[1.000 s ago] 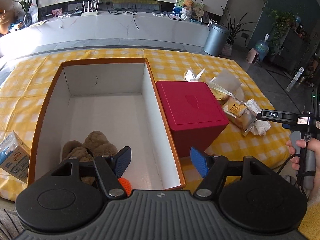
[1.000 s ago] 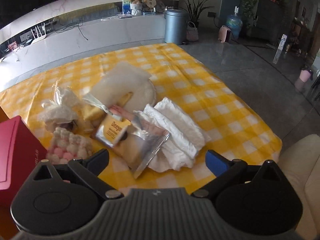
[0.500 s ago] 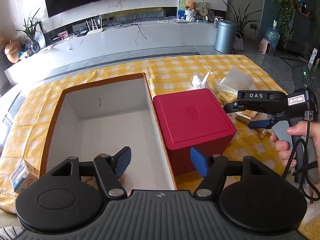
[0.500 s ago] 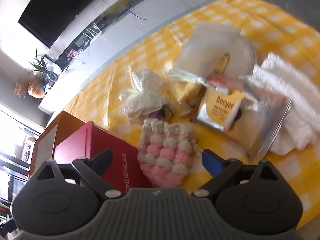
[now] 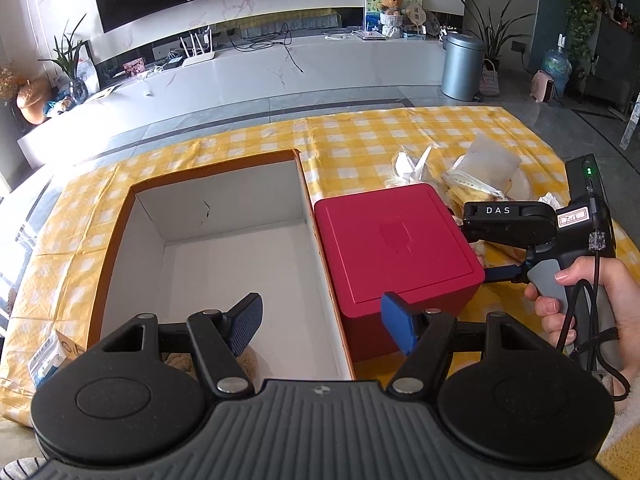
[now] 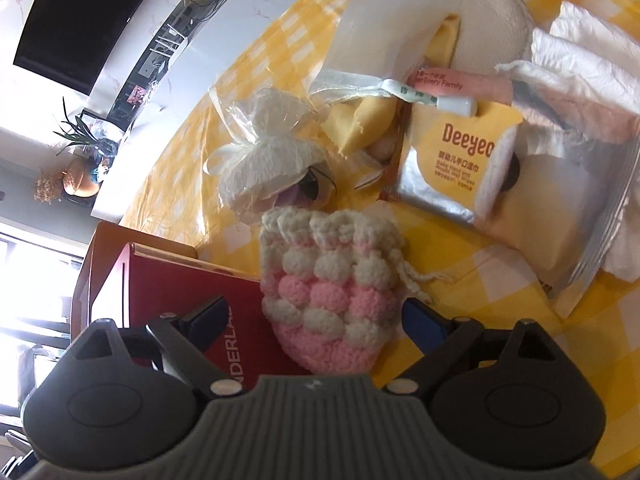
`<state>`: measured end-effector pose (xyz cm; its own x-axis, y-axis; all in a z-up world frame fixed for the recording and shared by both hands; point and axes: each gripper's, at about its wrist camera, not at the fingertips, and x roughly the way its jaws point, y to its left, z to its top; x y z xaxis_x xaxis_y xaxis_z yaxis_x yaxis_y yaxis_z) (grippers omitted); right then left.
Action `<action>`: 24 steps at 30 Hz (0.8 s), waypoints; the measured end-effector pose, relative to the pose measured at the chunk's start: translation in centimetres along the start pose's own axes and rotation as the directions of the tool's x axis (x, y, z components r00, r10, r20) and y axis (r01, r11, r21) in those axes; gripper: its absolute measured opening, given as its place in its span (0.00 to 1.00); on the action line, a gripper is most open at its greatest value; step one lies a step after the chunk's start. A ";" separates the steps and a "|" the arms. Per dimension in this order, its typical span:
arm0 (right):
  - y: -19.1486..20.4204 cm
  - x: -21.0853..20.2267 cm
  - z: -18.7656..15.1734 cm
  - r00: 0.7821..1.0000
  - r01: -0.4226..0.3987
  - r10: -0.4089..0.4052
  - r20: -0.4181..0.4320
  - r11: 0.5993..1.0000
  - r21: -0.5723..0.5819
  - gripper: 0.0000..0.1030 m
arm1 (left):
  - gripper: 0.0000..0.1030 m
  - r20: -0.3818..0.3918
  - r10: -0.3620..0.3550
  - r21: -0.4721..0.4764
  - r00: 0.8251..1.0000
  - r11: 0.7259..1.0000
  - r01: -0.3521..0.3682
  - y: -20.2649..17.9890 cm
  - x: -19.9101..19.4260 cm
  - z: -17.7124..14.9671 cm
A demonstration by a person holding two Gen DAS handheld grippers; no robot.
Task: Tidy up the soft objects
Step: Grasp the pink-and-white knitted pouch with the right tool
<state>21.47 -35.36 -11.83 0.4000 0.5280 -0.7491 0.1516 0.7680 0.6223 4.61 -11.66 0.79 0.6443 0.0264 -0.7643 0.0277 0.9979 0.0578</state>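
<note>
ITEM: pouch (image 6: 332,292), on surface against red box (image 6: 180,300) | RIGHT hand-held gripper (image 6: 316,316): jaws closing, straddling pouch, pads clear | LEFT hand-held gripper (image 5: 320,320): apart, empty, over carton (image 5: 224,264) | RISK: finger snags box edge; drawstring slips | HIDDEN: pouch base; plush in carton's near corner mostly cut off

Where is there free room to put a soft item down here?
The white floor of the open box is mostly bare, and so is the checked cloth beyond it. Right of the red box, the bags and packets crowd together.
</note>
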 end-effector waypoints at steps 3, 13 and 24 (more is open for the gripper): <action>0.1 -0.1 -0.1 0.998 0.057 -0.056 0.021 0.998 -0.026 0.54 | 0.78 0.003 0.007 -0.008 1.000 1.000 -0.007 0.1 -0.4 0.1; 0.6 -5.0 -1.5 0.975 0.160 -0.137 0.177 0.980 -0.119 0.25 | 0.78 0.043 0.031 0.061 0.999 0.998 -0.033 -1.3 -2.0 0.7; -1.5 -6.0 -2.5 0.953 0.286 -0.266 0.144 0.947 -0.148 0.42 | 0.78 0.040 0.017 0.082 0.999 0.996 -0.020 -2.5 -1.8 0.6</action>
<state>16.63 -38.81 -8.89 0.4714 0.2470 -0.8466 0.1243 0.9318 0.3410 3.83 -14.21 2.39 0.6746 0.0409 -0.7370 0.0776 0.9890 0.1259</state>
